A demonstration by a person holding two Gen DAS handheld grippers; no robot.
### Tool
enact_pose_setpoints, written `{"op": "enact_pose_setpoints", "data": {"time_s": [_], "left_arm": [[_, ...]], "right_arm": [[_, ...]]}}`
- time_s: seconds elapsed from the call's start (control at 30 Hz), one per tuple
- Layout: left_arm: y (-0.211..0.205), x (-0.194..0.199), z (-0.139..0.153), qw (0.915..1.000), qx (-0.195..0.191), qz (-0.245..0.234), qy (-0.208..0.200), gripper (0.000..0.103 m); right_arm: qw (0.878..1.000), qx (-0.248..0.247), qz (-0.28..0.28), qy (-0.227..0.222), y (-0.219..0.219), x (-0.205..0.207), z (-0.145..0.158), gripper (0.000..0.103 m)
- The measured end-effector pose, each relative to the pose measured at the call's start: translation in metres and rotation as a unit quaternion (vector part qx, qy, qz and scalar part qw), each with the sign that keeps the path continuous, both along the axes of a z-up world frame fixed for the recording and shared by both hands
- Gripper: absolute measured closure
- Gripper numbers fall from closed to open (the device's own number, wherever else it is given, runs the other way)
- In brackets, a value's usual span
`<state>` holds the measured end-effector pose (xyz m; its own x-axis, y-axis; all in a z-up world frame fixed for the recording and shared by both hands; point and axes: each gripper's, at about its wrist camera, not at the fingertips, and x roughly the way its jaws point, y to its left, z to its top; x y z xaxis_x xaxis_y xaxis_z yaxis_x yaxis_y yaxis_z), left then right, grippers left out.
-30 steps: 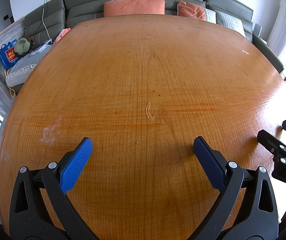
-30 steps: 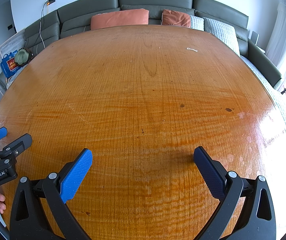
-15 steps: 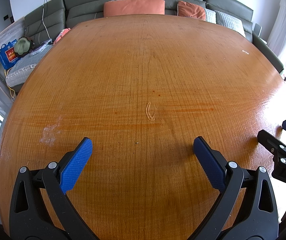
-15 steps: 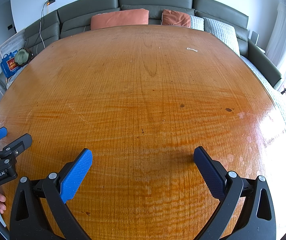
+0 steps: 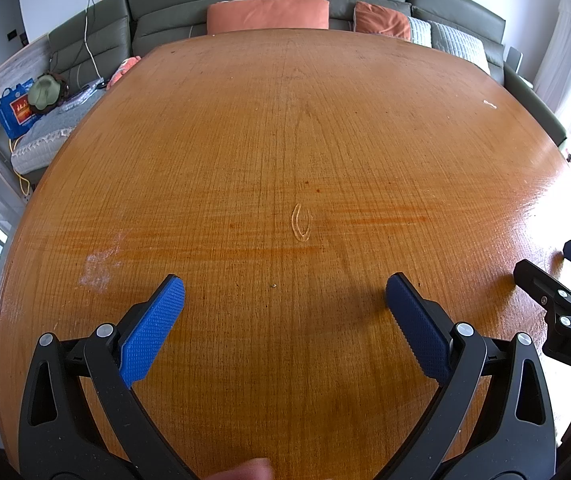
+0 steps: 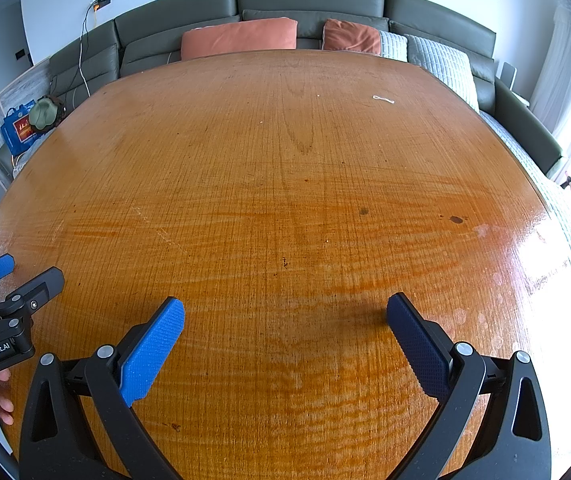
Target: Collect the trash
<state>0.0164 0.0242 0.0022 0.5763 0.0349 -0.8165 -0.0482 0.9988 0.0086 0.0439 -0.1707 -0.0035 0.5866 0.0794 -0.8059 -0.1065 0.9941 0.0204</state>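
Note:
A clear looped scrap, like a thin rubber band (image 5: 301,223), lies on the wooden table (image 5: 245,120) ahead of my left gripper (image 5: 284,295), which is open and holds nothing. A small white twisted scrap (image 6: 383,99) lies far out on the table's right side; the same white scrap (image 5: 490,105) shows in the left wrist view. My right gripper (image 6: 285,312) is open and holds nothing, low over the near table edge. Each gripper shows at the side of the other's view: the right one (image 5: 545,276), the left one (image 6: 17,272).
A grey sofa (image 6: 309,4) with orange cushions (image 6: 239,38) wraps the table's far side. A blue bag (image 5: 15,108) and a green hat (image 5: 45,92) sit on the sofa at left. A fingertip (image 5: 245,470) shows at the bottom edge.

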Motion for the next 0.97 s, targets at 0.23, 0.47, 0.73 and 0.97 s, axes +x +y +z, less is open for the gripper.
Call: {"op": "enact_pose_setpoints", "data": {"time_s": [0.23,0.47,0.73,0.97], "left_arm": [[0.0016,-0.0002,-0.0002,1.0000,0.000,0.000,0.000,0.006],[0.0013,-0.0002,-0.0003,1.0000,0.000,0.000,0.000,0.006],[0.0006,-0.0001,-0.0003,1.0000,0.000,0.000,0.000,0.006],[0.0003,0.0000,-0.0001,1.0000,0.000,0.000,0.000,0.006]], "right_arm": [[1.000,0.000,0.000,0.000,-0.0002,-0.0001,0.0000,0.002],[1.000,0.000,0.000,0.000,-0.0002,-0.0001,0.0002,0.002],[1.000,0.000,0.000,0.000,-0.0003,-0.0002,0.0002,0.002],[1.000,0.000,0.000,0.000,-0.0004,0.0000,0.0002,0.002]]}}
